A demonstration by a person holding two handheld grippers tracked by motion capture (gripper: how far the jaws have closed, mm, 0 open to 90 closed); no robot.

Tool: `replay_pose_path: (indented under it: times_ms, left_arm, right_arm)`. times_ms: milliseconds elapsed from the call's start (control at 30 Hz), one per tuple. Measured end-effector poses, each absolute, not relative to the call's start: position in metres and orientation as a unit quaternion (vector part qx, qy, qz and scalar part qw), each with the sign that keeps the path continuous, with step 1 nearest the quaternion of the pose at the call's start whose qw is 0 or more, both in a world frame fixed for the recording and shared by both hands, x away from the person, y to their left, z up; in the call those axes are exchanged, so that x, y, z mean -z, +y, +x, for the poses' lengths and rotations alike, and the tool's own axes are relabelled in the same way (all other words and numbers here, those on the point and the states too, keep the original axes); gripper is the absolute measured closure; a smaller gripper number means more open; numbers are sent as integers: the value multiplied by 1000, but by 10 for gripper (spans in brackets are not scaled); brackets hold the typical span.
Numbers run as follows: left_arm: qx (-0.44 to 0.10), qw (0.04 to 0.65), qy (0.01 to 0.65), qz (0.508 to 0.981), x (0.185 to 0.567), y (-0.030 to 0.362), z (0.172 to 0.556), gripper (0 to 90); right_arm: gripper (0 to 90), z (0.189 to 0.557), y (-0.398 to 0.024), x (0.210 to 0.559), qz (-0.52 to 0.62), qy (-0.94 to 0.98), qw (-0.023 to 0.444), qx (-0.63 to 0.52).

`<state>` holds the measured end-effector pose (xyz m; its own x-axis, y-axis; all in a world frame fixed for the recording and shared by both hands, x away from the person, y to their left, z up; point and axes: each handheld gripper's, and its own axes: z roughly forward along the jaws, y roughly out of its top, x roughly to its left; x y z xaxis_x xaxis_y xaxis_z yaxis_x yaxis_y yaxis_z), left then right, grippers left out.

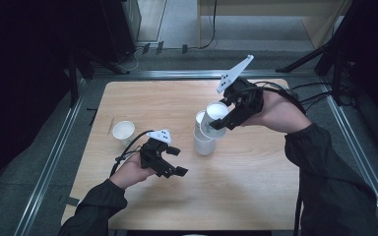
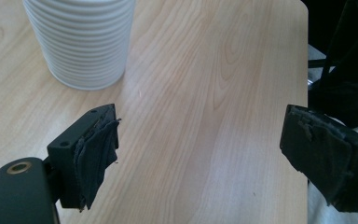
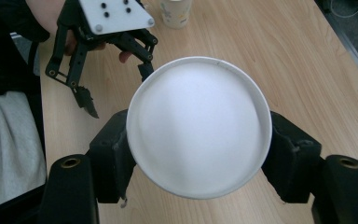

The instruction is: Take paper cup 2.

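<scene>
A white paper cup point(image 1: 215, 119), clamped at its sides by the right gripper point(image 1: 225, 119), hangs tilted above the middle of the wooden table point(image 1: 256, 196), its long axis slanting and its base point(image 3: 198, 126) turned toward that gripper's camera. Directly below stands a ribbed white cup point(image 1: 204, 140), upright. At seven o'clock from it, the left gripper point(image 1: 176, 161) rests with its jaws spread wide and nothing between them. A third cup point(image 1: 123, 132), at nine o'clock, carries a faint print too small to read.
</scene>
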<state>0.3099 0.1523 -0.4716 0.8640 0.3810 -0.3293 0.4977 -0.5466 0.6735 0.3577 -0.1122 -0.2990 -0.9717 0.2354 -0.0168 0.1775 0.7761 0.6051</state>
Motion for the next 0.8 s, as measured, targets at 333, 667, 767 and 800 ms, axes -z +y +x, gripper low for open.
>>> replay_pose_path:
  times_ms: [333,667,767,800]
  left_arm:
    - [45,395,248,883,475,152,311,114]
    - [43,399,242,883,477,155,313,133]
    - [41,399,236,885,478,155,312,132]
    - [45,402,236,884,478,155,312,132]
  right_arm:
    - [337,336,-123,331,120,937,27,-327]
    - [338,327,-124,375,121,930,7,-348]
    - [338,326,-121,387,121,926,-1,-357]
    - [338,326,-120,390,121,925,-3,-359]
